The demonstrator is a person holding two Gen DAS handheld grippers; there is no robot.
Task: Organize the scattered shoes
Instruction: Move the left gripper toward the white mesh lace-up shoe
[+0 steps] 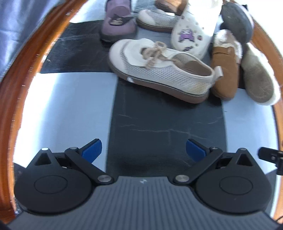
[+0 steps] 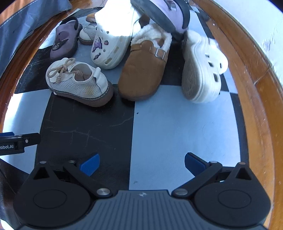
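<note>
A pile of shoes lies on a black-and-white checkered mat. Nearest is a cream mesh sneaker (image 1: pixel 159 70) (image 2: pixel 79 83) with tan laces. Beside it are a brown fur-lined clog (image 1: pixel 225 70) (image 2: pixel 145 69), a white clog with purple charms (image 1: pixel 192 33) (image 2: pixel 109 40), a white clog on its side (image 2: pixel 203 69), a purple slipper (image 1: pixel 117 23) (image 2: pixel 63 40), a second mesh sneaker (image 1: pixel 155 19) and an overturned purple slipper (image 2: pixel 164 14). My left gripper (image 1: pixel 143 150) is open and empty, short of the sneaker. My right gripper (image 2: pixel 141 164) is open and empty, short of the brown clog.
A curved wooden rim (image 1: pixel 21 74) (image 2: pixel 256 74) borders the mat on both sides. Grey-blue fabric (image 1: pixel 19 21) (image 2: pixel 26 21) lies beyond it at the left. The other gripper's edge shows at the right of the left wrist view (image 1: pixel 272 157) and at the left of the right wrist view (image 2: pixel 16 143).
</note>
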